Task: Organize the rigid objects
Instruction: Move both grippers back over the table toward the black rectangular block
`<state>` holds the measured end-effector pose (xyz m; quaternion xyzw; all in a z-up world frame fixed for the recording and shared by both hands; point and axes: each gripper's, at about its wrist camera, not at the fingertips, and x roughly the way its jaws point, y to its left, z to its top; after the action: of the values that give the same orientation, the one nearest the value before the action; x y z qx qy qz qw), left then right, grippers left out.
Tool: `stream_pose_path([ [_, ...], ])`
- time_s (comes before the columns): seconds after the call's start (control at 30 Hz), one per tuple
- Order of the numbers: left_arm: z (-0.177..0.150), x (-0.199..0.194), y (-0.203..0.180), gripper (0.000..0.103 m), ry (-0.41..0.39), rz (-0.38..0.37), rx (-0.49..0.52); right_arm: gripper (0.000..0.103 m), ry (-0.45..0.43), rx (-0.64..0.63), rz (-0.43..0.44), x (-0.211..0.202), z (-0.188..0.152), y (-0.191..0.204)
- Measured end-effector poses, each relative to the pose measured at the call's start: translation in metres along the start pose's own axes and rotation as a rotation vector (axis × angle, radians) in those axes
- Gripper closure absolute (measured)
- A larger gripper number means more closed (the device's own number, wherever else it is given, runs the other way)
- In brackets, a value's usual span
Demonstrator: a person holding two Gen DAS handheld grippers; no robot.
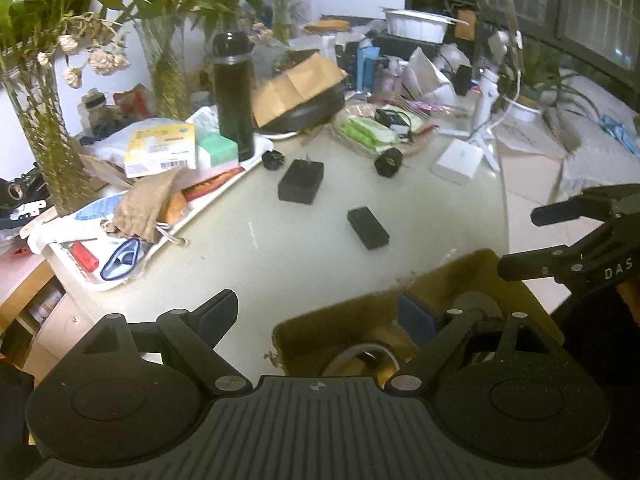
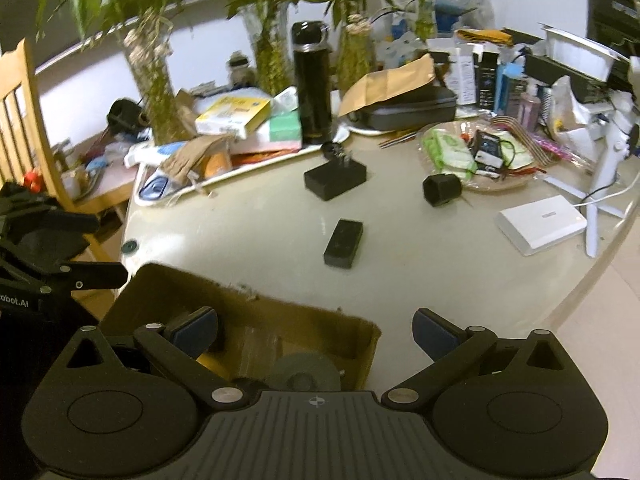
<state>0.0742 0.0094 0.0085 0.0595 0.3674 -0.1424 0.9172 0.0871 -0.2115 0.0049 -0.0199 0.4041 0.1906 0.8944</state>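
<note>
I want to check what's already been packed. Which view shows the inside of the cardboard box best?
The right wrist view: the cardboard box sits nearly whole, its inside open with a grey round item showing. In the left wrist view the box is largely hidden behind the left claw.

The shiny round table [image 1: 248,240] is pale cream. The small flat plastic block [image 1: 368,227] is black. The open cardboard box [image 2: 256,312] is brown.

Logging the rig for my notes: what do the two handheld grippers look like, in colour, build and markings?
Both are matte black. The left gripper and right gripper each have a ribbed body bearing a small crosshair mark, round side housings, silver pivot pins and linkage arms ending in blue pads. White lettering marks their sides.
</note>
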Motion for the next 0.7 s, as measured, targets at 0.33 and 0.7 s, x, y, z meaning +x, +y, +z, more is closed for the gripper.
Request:
stream_pose_path([
  [0.33,0.004,0.005,0.004,0.016,-0.009,-0.002,-0.004,0.000,0.002,0.013,-0.009,0.007,0.003,-0.003],
  [0.7,0.009,0.015,0.007,0.016,-0.011,-0.012,0.008,0.000,0.019,0.003,-0.011,0.022,0.006,-0.004],
])
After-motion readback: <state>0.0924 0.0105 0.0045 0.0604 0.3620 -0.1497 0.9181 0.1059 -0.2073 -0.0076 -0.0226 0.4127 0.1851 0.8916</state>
